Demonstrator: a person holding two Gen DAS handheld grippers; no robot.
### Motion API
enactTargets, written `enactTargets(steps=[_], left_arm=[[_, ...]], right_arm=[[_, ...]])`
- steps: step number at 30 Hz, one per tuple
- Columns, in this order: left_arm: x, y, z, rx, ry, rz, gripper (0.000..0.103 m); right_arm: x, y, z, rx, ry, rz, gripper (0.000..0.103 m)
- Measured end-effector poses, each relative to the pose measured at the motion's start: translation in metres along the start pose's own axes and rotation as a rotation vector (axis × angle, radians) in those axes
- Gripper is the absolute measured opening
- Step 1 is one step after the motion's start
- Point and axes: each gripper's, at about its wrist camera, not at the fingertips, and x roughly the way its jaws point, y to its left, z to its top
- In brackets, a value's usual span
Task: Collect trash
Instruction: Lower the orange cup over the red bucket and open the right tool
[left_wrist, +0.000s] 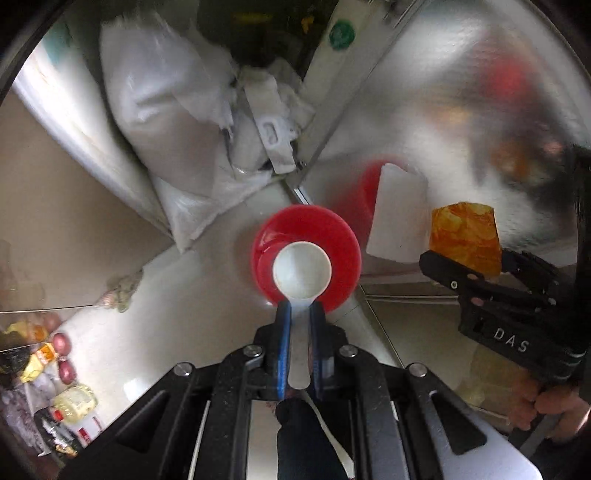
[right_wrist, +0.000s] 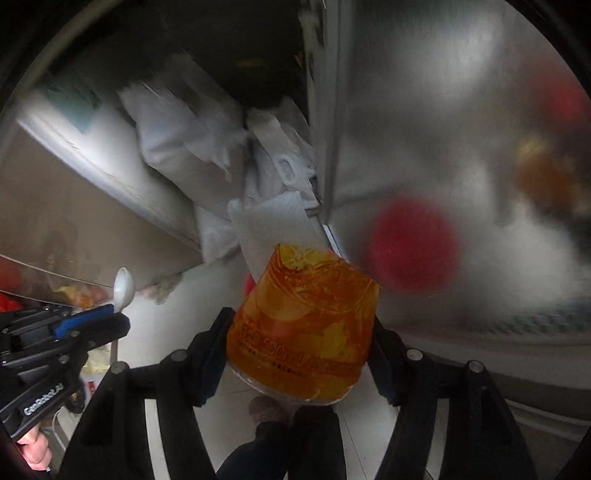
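Left gripper (left_wrist: 300, 314): we see it clenched on the handle of a white plastic spoon (left_wrist: 302, 272), blue pads pinching both sides, bowl sticking out fwd.
Spoon position: it hangs over a red bowl (left_wrist: 306, 254) that sits on the pale floor (left_wrist: 177, 295) below.
Right gripper (right_wrist: 301, 354): jaws stand wide, grasping an orange plastic cup (right_wrist: 304, 325), one finger on each side of the cup wall; printed text on the cup is too blurred to read.
Cup orientation: tilted, closed base toward the floor end of the view, rim toward the camera.
Cross-view: from the left wrist cam we see the right gripper (left_wrist: 467, 258) w/ the same cup (left_wrist: 464, 240) at right; from the right wrist cam the left gripper (right_wrist: 118, 314) w/ the spoon (right_wrist: 123, 286) at left.
Hands: a hand (left_wrist: 543, 402) grips the right tool's handle; another hand (right_wrist: 35, 452) holds the left one.
Surroundings: white plastic sacks (left_wrist: 166, 110) are piled ahead beside a shiny steel panel (left_wrist: 461, 92); a white sheet (left_wrist: 397, 218) leans on the panel just right of the red bowl.
Floor clutter: packets and red onions (left_wrist: 61, 341) at lower left, blurred.
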Motion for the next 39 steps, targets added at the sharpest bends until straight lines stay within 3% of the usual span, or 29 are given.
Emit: enactTargets(steps=[8,15,16,18,19,20,22,29,34,36,38,39], left_arm=[[0.115,0.009,0.014,0.034,0.019,-0.058,0.009],[0.185,0.007,0.021,0.068,0.061,-0.083,0.009],[0.191,0.007,0.02,0.07,0.067,-0.085,0.012],[0.201,0.006,0.021,0.074,0.083,-0.091,0.034],[0.204,0.007,0.022,0.076,0.087,-0.097,0.049],[0.205,0.006,0.022,0.078,0.086,-0.098,0.057],[0.203,0.007,0.023,0.081,0.076,-0.07,0.061],[0.177,0.014,0.014,0.084,0.081,-0.008,0.061],[0.141,0.021,0.005,0.08,0.045,0.02,0.061],[0.123,0.023,0.001,0.081,0.022,0.037,0.064],[0.104,0.025,-0.002,0.062,0.011,0.056,0.074],[0.096,0.028,-0.004,0.049,0.008,0.06,0.075]], right_arm=[[0.103,-0.026,0.001,0.04,0.028,-0.022,0.064],[0.157,-0.035,-0.01,0.057,0.058,-0.044,0.064],[0.16,-0.038,-0.01,0.058,0.061,-0.047,0.064],[0.167,-0.038,-0.01,0.058,0.067,-0.051,0.064],[0.169,-0.038,-0.01,0.056,0.07,-0.05,0.064],[0.171,-0.039,-0.01,0.057,0.072,-0.049,0.063],[0.171,-0.04,-0.009,0.058,0.074,-0.04,0.063],[0.17,-0.034,-0.01,0.023,0.086,0.004,0.064],[0.167,-0.021,-0.009,-0.019,0.084,-0.016,0.066],[0.163,-0.017,-0.008,-0.033,0.08,-0.028,0.07],[0.152,-0.013,-0.007,-0.034,0.064,-0.015,0.086],[0.144,-0.011,-0.008,-0.04,0.054,0.005,0.087]])
